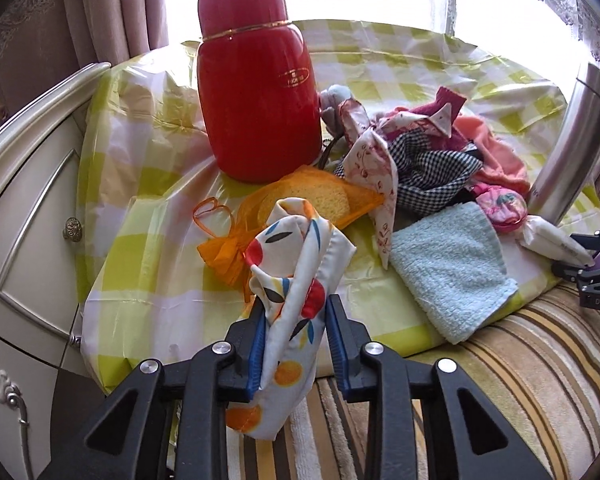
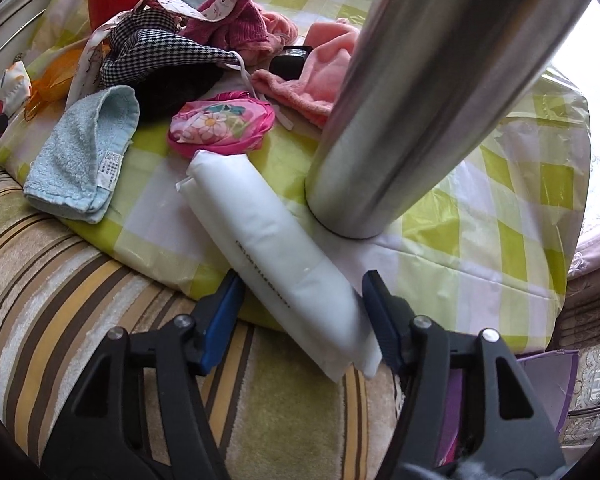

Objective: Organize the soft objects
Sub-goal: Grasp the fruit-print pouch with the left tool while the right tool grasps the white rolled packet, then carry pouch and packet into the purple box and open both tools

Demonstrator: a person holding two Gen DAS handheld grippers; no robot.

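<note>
Nearest the left wrist camera, the left tongs (image 1: 296,332) are clenched on a folded white satin cloth printed with red and orange fruit (image 1: 296,276), its long axis running up and away between the blue pads, its lower end hanging below them and clear of the bench. On the other side, the right tongs (image 2: 300,320) straddle the near end of a long white plastic-wrapped soft pack (image 2: 276,248); the right pad looks to touch it while a gap shows at the left pad, so the jaws read as not yet clamped. The pack lies diagonally, its far end pointing up-left toward the pile, its near end overhanging the edge of the bench (image 2: 500,240), which is draped in a green-and-white checked plastic sheet, above a striped carpet (image 2: 60,280). A tall steel flask (image 2: 420,100) stands just beside the pack on the right, leaving little room there; open room lies toward the carpet. Further back rest a pale blue terry towel (image 2: 80,152), a pink flowered pouch (image 2: 220,124), an orange mesh bag (image 1: 260,216) and a red flask (image 1: 256,96).
</note>
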